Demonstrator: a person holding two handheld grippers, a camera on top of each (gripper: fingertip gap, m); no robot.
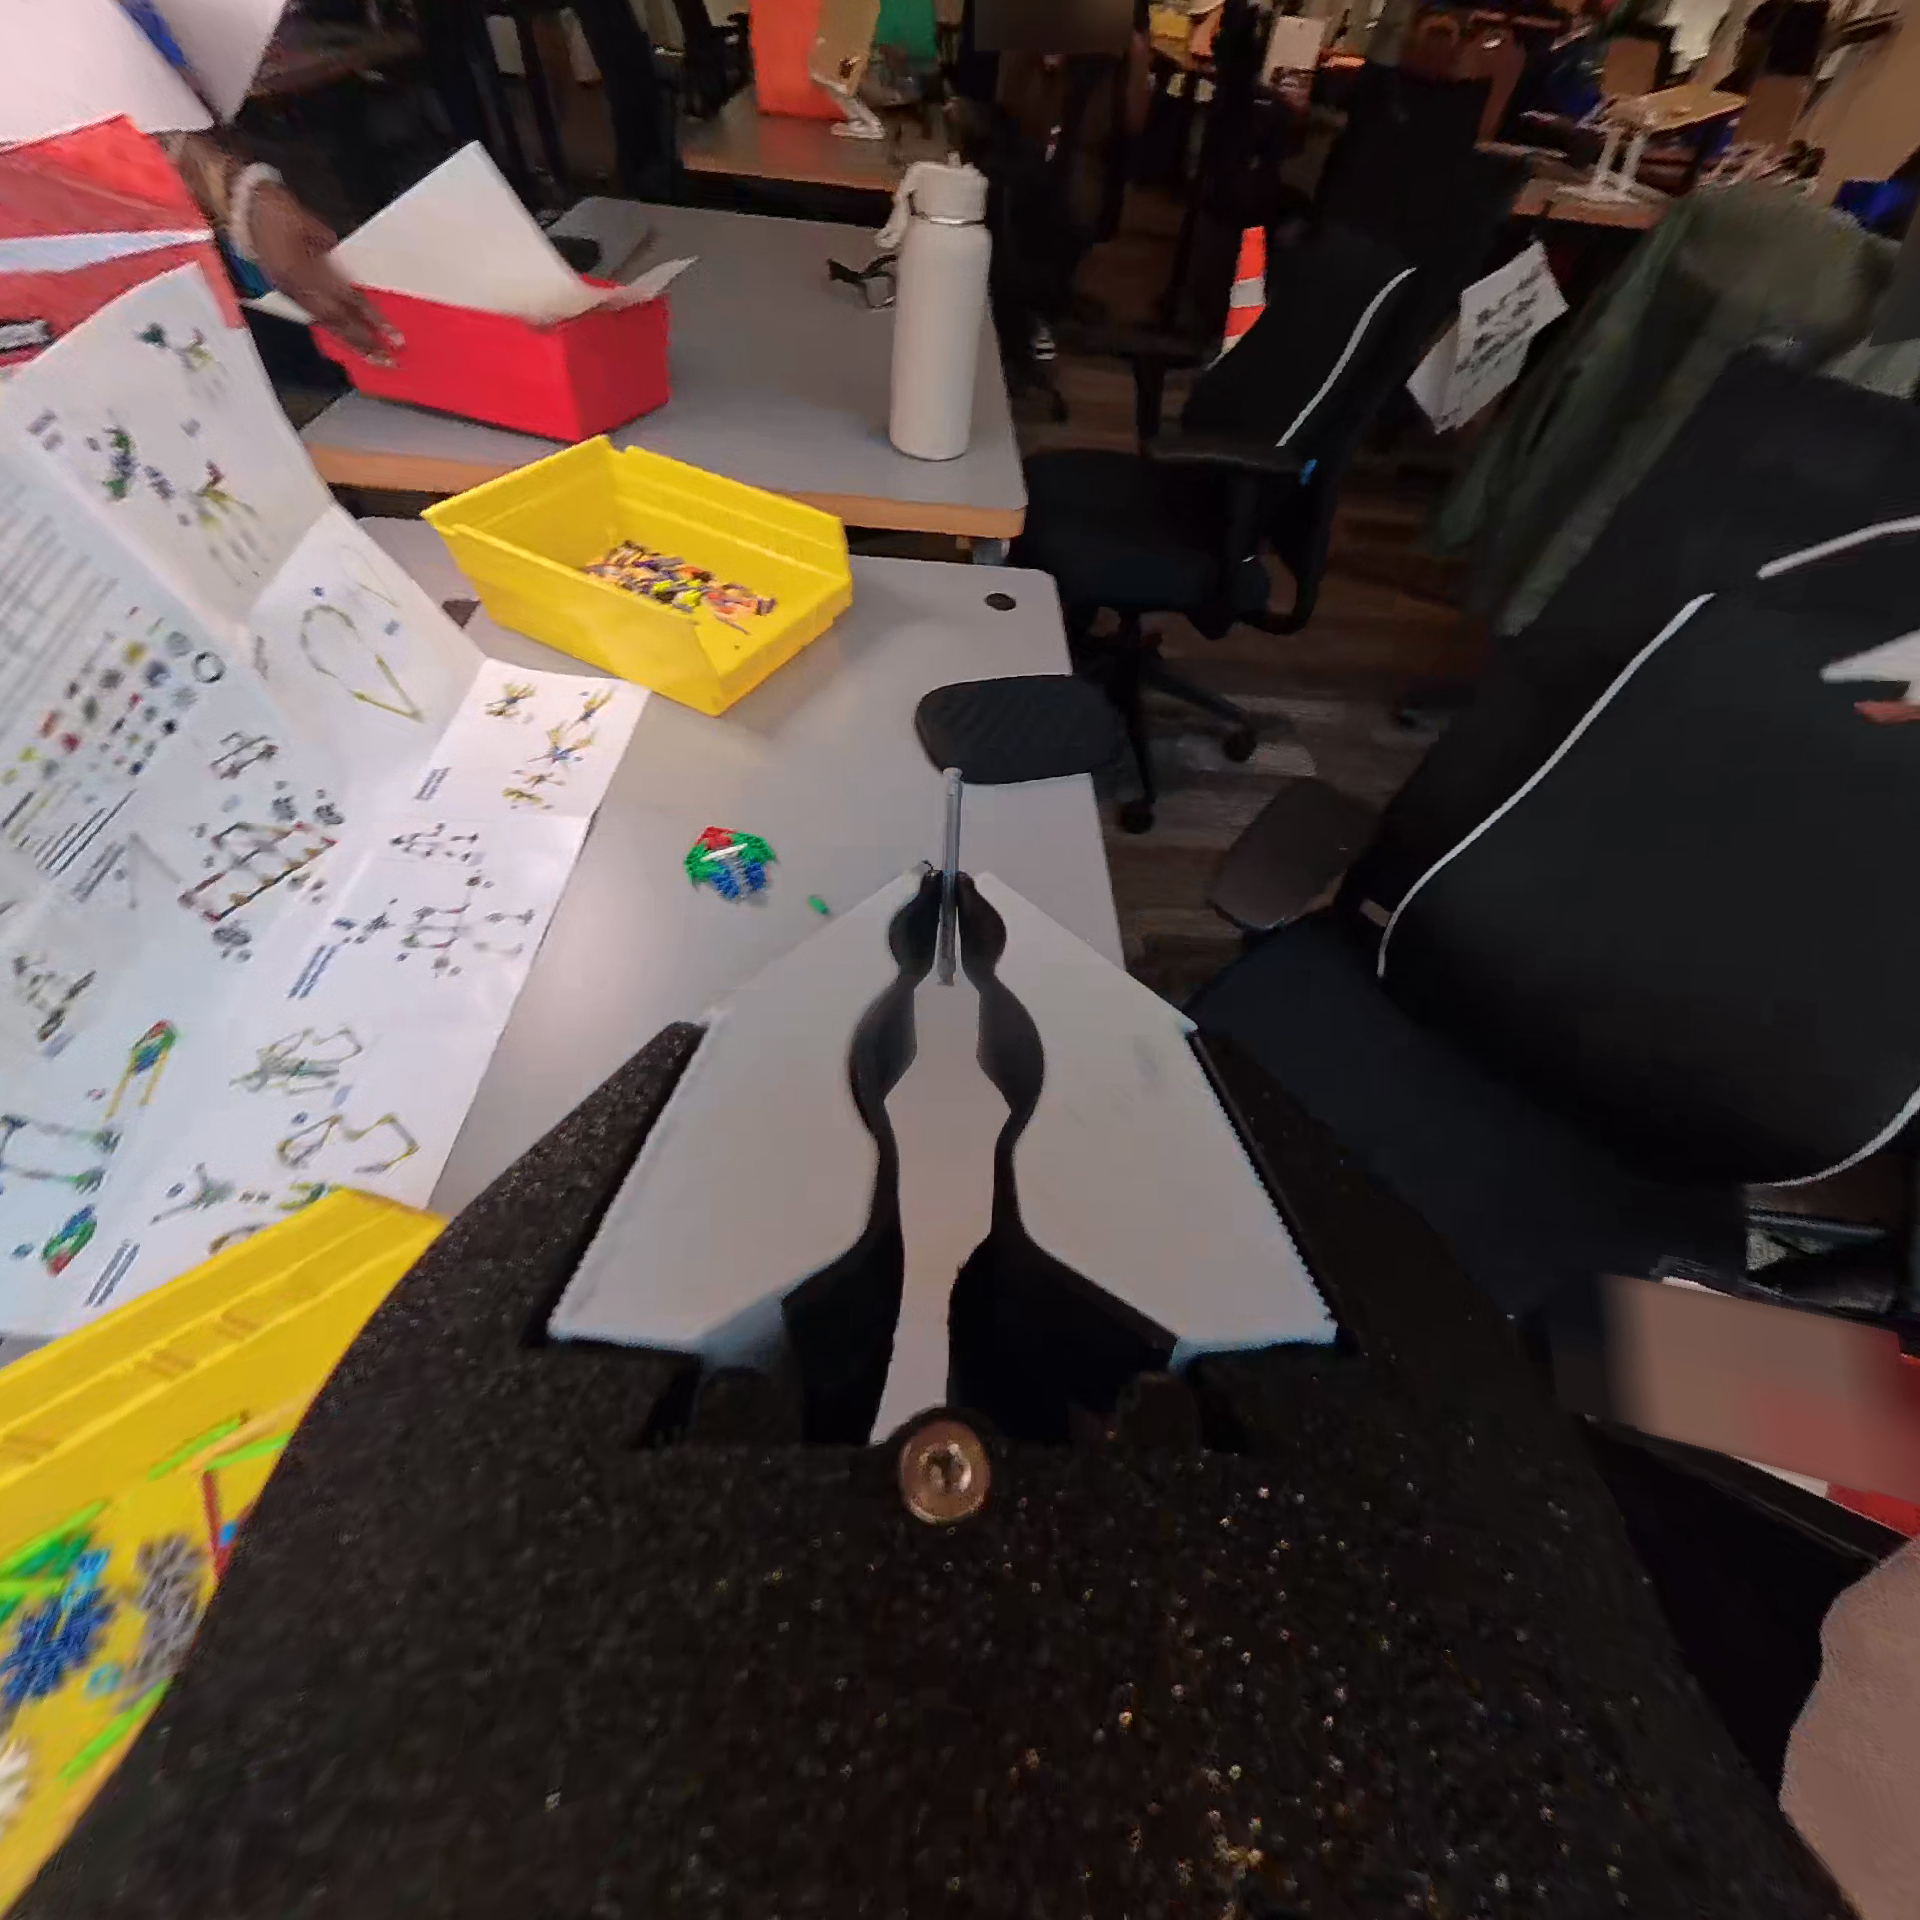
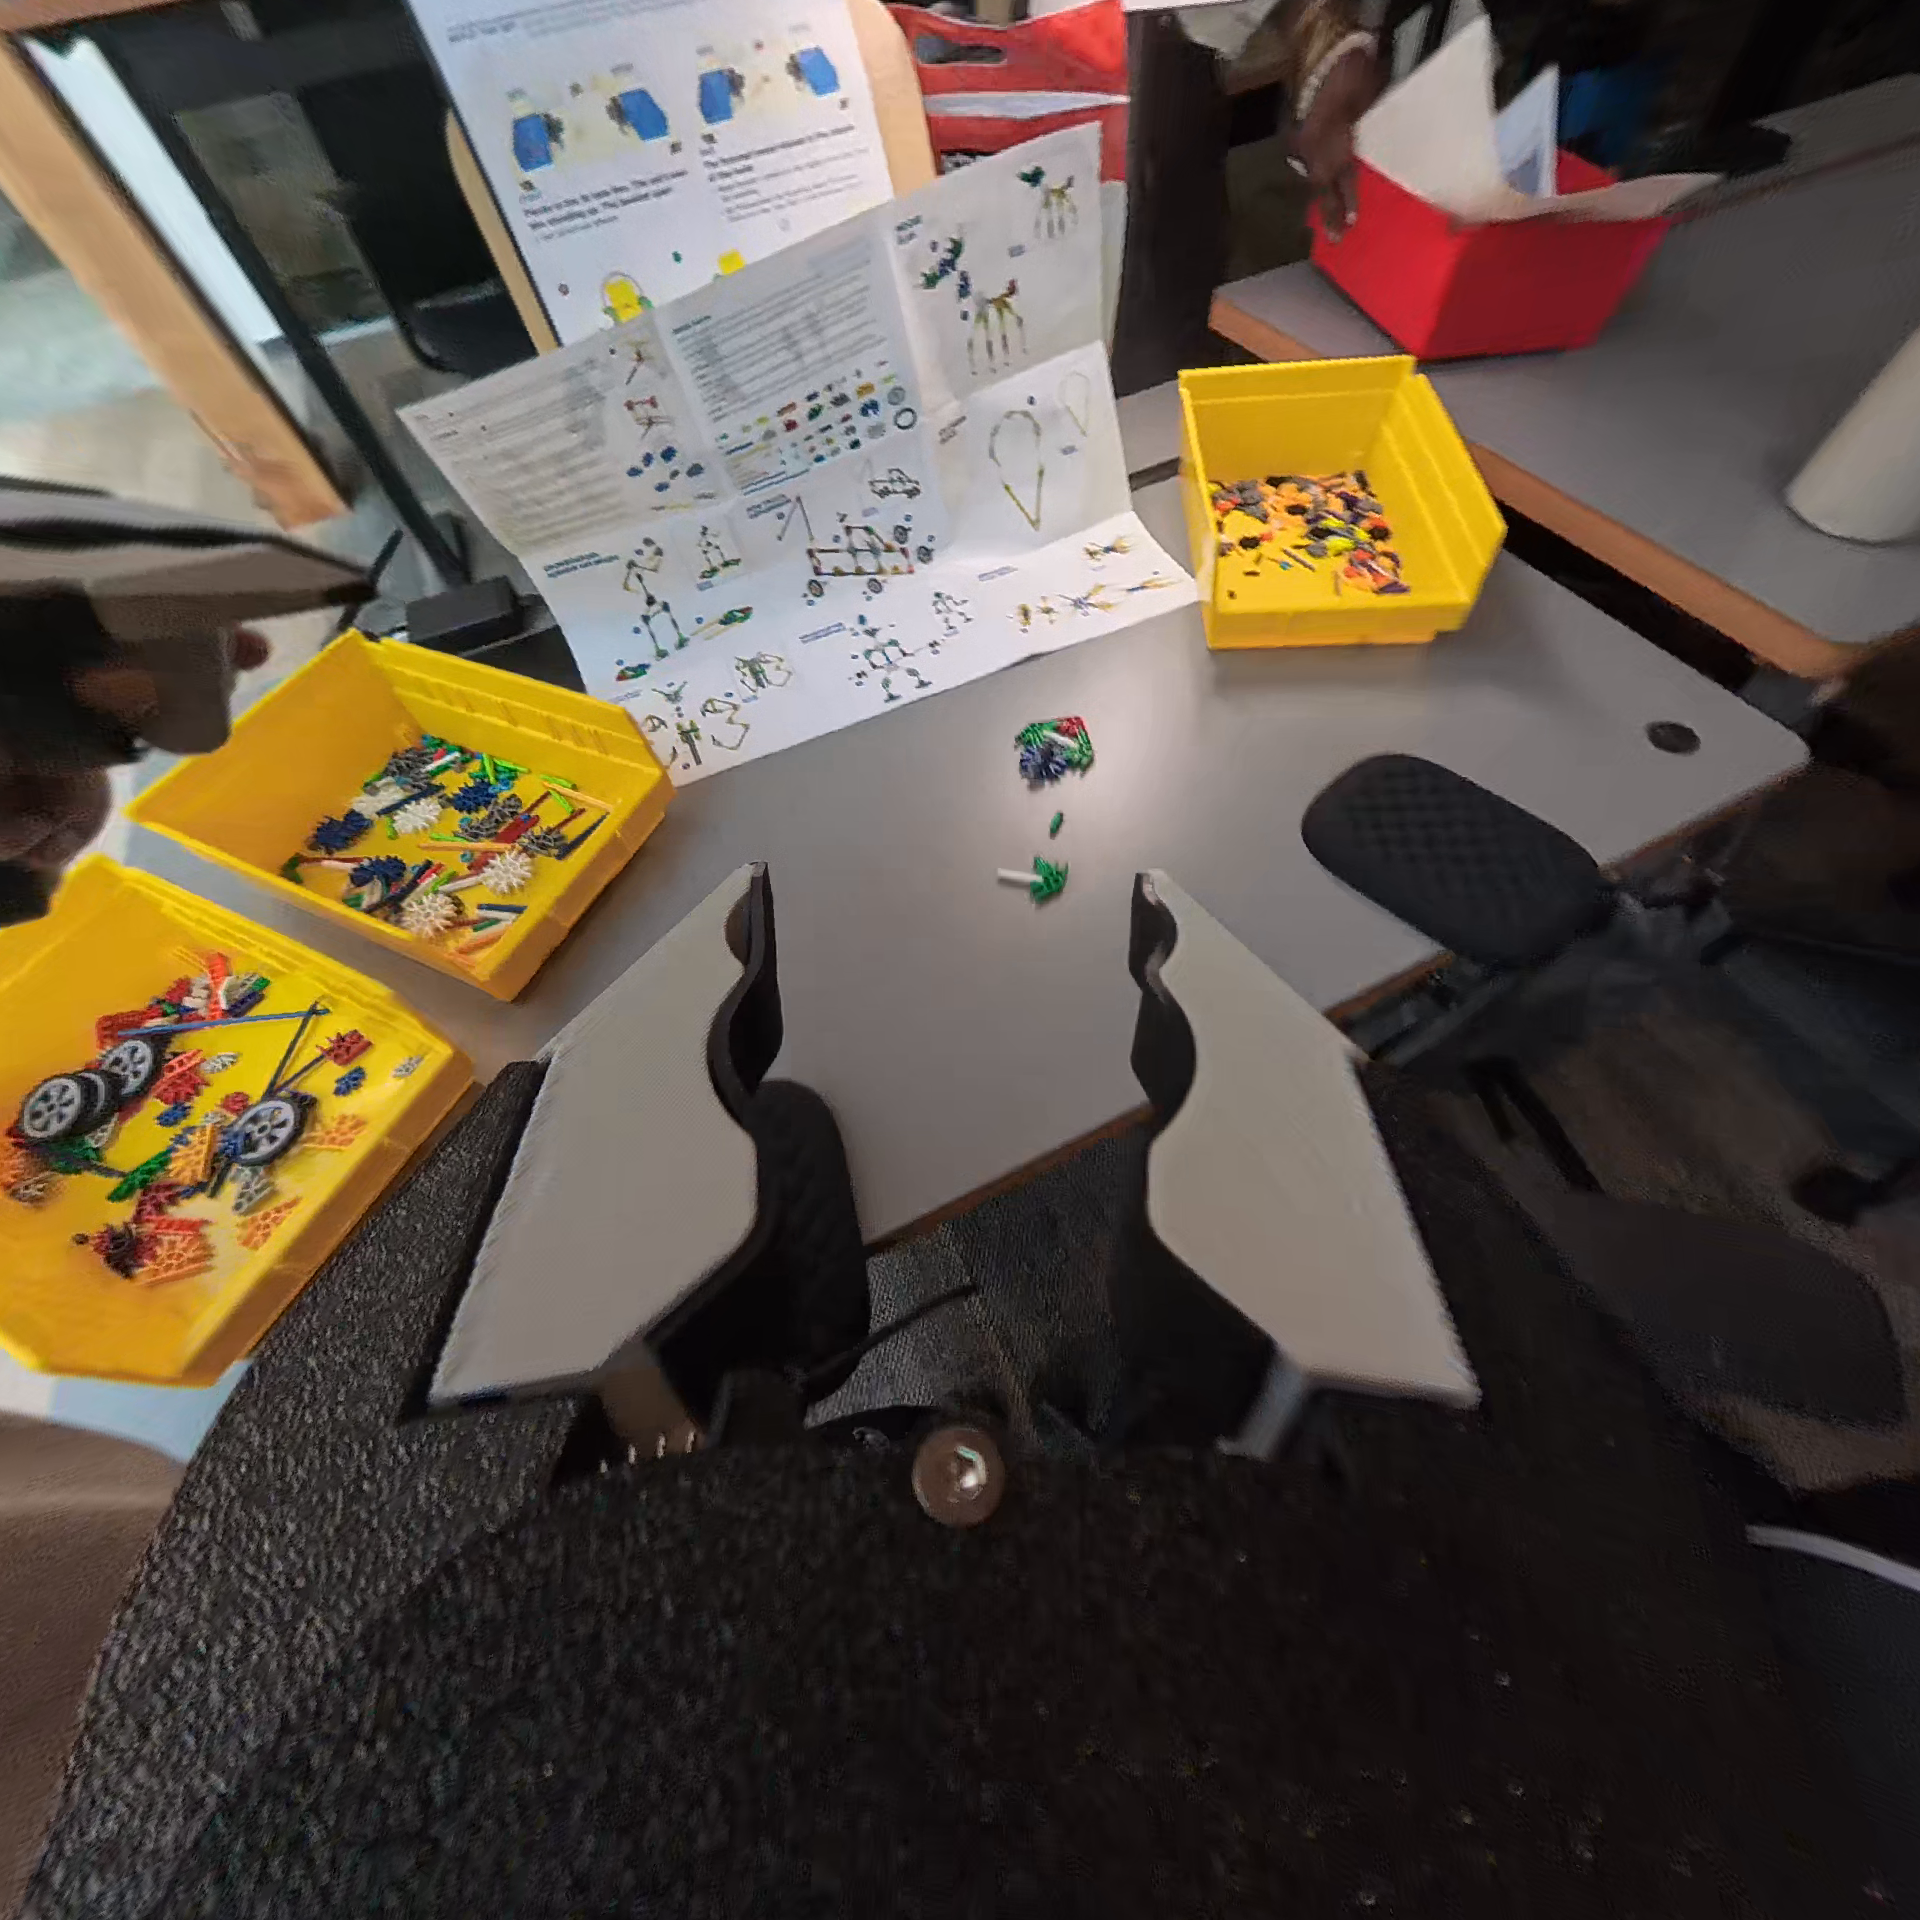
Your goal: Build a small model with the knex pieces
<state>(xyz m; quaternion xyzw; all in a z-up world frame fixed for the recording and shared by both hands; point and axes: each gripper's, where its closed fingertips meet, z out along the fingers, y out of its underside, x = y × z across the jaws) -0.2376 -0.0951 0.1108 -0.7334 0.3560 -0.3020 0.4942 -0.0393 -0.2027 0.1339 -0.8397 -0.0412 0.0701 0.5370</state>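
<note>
My left gripper [image 1: 947, 891] is shut on a thin grey rod [image 1: 951, 831] that stands upright between its fingertips, held above the grey table [image 1: 831, 748] near its right edge. A small built cluster of green, blue, red and white pieces [image 1: 729, 858] lies on the table to the left of the rod, with a small green piece [image 1: 819, 904] beside it. My right gripper [image 2: 951, 888] is open and empty over the table's front edge. Just beyond its tips lie a green connector with a white rod [image 2: 1039, 878], a small green piece [image 2: 1057, 824] and the cluster [image 2: 1054, 747].
Yellow bins of building pieces stand at the back right [image 2: 1340, 499] and front left [image 2: 405, 800], [image 2: 177, 1122]. A folded instruction sheet [image 2: 790, 499] stands behind. A black chair armrest [image 2: 1455, 857] is by the table's right edge. A person's hand reaches into a red box [image 2: 1475, 270] on the far table. My right fingertips sit around 25 cm from my left ones.
</note>
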